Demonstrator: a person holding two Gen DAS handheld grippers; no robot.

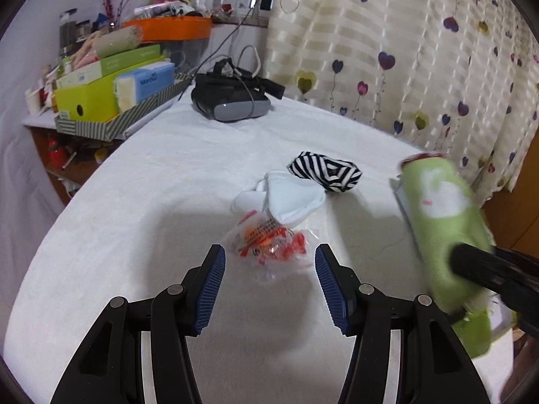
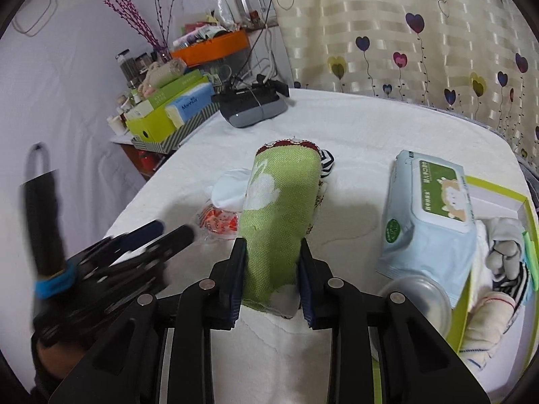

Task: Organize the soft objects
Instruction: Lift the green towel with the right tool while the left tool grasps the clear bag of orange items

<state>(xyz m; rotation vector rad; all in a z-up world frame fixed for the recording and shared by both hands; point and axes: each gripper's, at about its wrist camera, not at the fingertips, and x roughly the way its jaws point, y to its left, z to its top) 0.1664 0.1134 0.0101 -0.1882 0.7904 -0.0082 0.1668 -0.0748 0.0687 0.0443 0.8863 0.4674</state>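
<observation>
1. A white bedcover (image 1: 168, 185) is spreading under everything, with the soft things lying near its middle.
2. A green-rimmed box (image 2: 498, 190) is sitting at the right edge of the right wrist view, holding rolled socks and cloths; a pale blue wet-wipe pack (image 2: 427, 212) is leaning against its near wall.
3. The right gripper (image 2: 271, 252) is clamping a green sock with a white rabbit print (image 2: 279, 202) between both pads, its jaws narrowed onto the fabric and the sock sticking up above the bedcover.
4. The left gripper (image 1: 269, 262) is hovering with jaws wide apart, gripping nothing.
5. A white sock (image 1: 289, 202) is lying just beyond it, touching a black-and-white striped sock (image 1: 326, 171).
6. A clear bag with red print (image 1: 269, 245) is lying between the open fingertips, below the white sock.
</observation>
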